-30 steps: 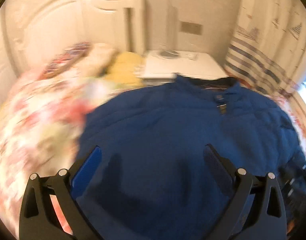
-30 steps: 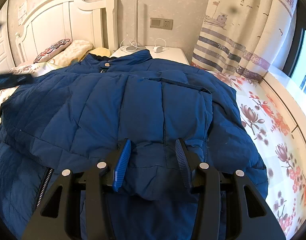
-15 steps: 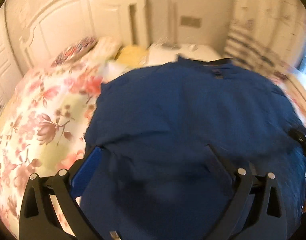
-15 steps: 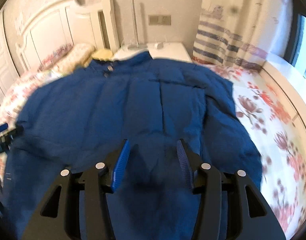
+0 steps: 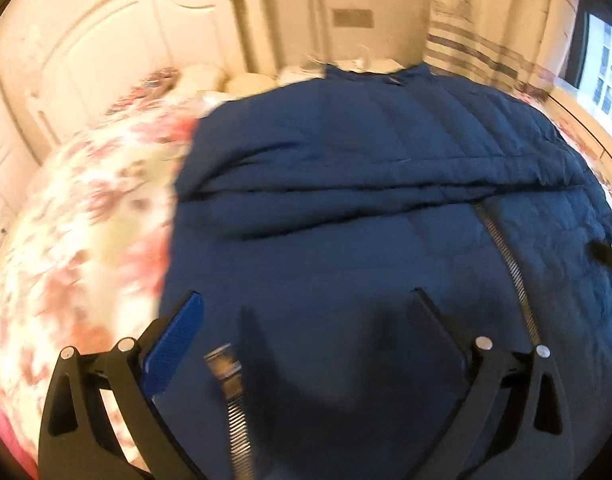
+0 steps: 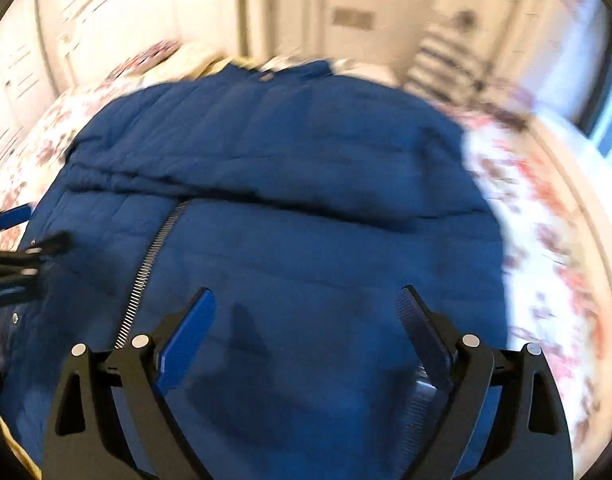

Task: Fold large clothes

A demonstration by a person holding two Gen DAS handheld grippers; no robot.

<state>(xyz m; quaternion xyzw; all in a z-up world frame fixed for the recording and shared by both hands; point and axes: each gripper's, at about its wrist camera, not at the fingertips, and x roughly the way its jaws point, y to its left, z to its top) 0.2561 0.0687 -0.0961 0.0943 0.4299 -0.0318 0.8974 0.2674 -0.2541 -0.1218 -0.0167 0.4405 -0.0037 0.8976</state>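
Both grippers spread wide over a blue quilted jacket lying on a floral bed.

At the bottom of the left wrist view, the left gripper point(image 5: 306, 328) is hanging with its jaws spread wide, holding nothing, over the lower part of the blue quilted jacket point(image 5: 365, 184). In the right wrist view, the right gripper point(image 6: 307, 320) is likewise gaping above the same jacket point(image 6: 290, 168), nothing between its fingers. A metal zipper point(image 6: 150, 264) is running diagonally at centre left, up to a fold crossing the middle of the frame. The jacket is covering the floral bedspread point(image 5: 90, 216), its collar pointing toward the top of the frame. Beyond, blurred, a white headboard point(image 5: 118, 44) is standing at upper left and a striped curtain point(image 5: 489, 36) is hanging at upper right.
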